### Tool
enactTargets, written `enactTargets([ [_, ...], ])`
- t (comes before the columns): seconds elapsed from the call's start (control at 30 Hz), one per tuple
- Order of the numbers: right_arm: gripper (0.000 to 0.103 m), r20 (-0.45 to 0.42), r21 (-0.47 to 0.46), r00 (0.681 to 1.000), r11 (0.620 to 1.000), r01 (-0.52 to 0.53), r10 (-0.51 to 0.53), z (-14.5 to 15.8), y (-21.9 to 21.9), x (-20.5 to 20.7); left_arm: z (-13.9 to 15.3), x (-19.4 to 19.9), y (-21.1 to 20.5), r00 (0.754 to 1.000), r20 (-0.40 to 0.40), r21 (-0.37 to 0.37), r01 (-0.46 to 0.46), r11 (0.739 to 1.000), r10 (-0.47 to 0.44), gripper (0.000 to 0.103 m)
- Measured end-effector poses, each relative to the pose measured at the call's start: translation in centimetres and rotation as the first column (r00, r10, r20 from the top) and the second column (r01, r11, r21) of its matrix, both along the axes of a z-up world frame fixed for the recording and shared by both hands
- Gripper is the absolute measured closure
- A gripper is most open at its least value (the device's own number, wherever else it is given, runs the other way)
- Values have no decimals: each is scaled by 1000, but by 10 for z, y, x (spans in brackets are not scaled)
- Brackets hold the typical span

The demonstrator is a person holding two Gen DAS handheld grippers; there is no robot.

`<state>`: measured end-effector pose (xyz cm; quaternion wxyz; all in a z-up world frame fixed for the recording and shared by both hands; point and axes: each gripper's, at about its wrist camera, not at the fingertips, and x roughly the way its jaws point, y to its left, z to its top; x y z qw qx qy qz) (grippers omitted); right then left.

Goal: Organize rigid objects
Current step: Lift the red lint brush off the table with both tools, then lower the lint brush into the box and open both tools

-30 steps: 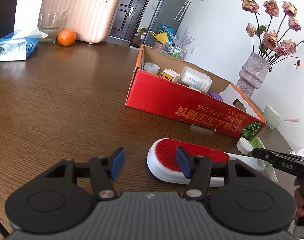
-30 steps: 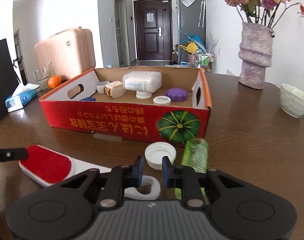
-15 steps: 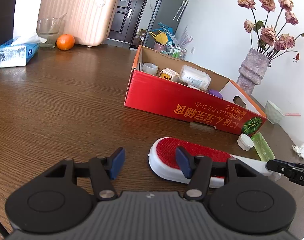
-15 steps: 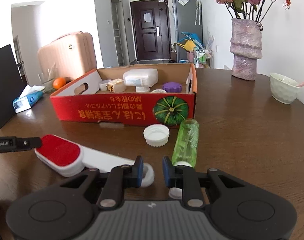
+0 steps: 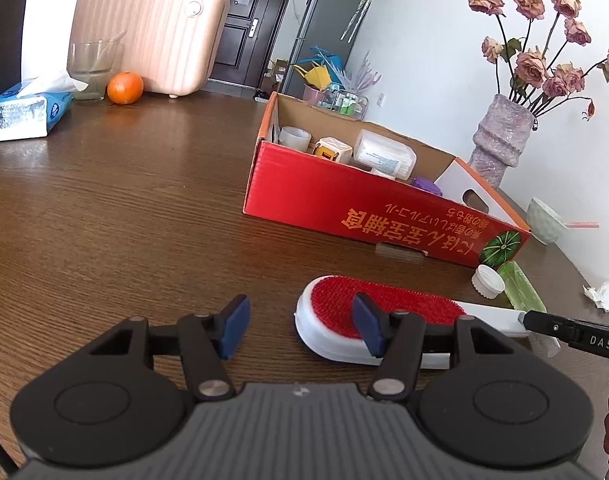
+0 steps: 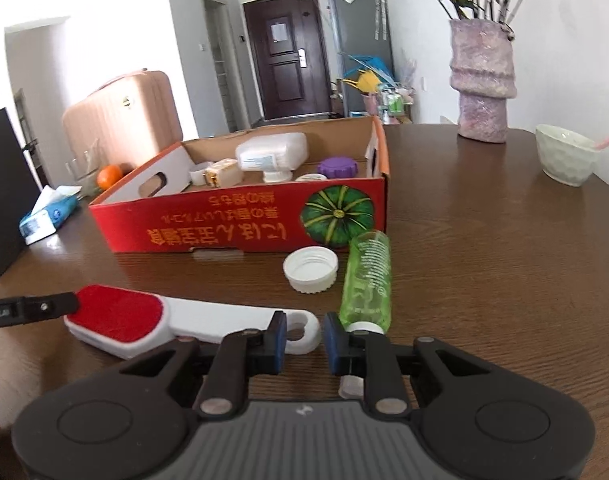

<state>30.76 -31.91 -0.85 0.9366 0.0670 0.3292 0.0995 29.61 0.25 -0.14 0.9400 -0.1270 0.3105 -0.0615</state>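
A white lint brush with a red pad (image 5: 384,308) (image 6: 116,314) lies flat on the brown table in front of the red cardboard box (image 5: 344,204) (image 6: 224,228). My left gripper (image 5: 302,328) (image 6: 64,302) is open at the brush's head, its right finger over the red pad and no pad pressing. My right gripper (image 6: 304,344) (image 5: 534,320) sits at the handle's ring end with only a narrow gap between its jaws and grips nothing. A green bottle (image 6: 368,280) (image 5: 520,286) lies on its side beside a white cap (image 6: 310,270) (image 5: 487,280).
The box holds a white container, a purple lid and small jars. A vase of dried roses (image 5: 500,148) and a pale bowl (image 6: 564,156) stand to the right. At the far left are a tissue pack (image 5: 24,108), an orange (image 5: 124,88), a glass and a pink suitcase.
My right gripper has drawn back along the handle, from over the ring end to just short of it. The brush, cap, bottle and left gripper have stayed put.
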Motion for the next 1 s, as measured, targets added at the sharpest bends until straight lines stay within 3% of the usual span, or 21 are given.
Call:
enactTargets([
  [0.33,85,-46,-50,999,999,-8,5,-6,3,12,3,5,-3,999,26,1,31,1000,-31,45],
  [0.53,88,-42,-6,999,1000,-19,18,-9,-3,19,-1,17,-6,996,8,-84,90,992,-89,51],
  [0.6,93,-30,-8,999,1000,-19,19,-9,-1,17,-2,15,-8,997,13,-92,75,993,-74,51],
  [0.73,93,-7,-39,1000,999,2,-3,-10,7,13,-8,8,-3,1000,2,-184,27,983,-27,52],
  [0.87,93,-31,-21,999,1000,11,-12,-7,8,3,-3,-5,-5,1000,13,-168,16,986,-14,52],
  [1.0,92,-2,-4,1000,1000,29,-29,4,7,-15,6,-14,-3,999,36,-174,17,985,-11,52],
])
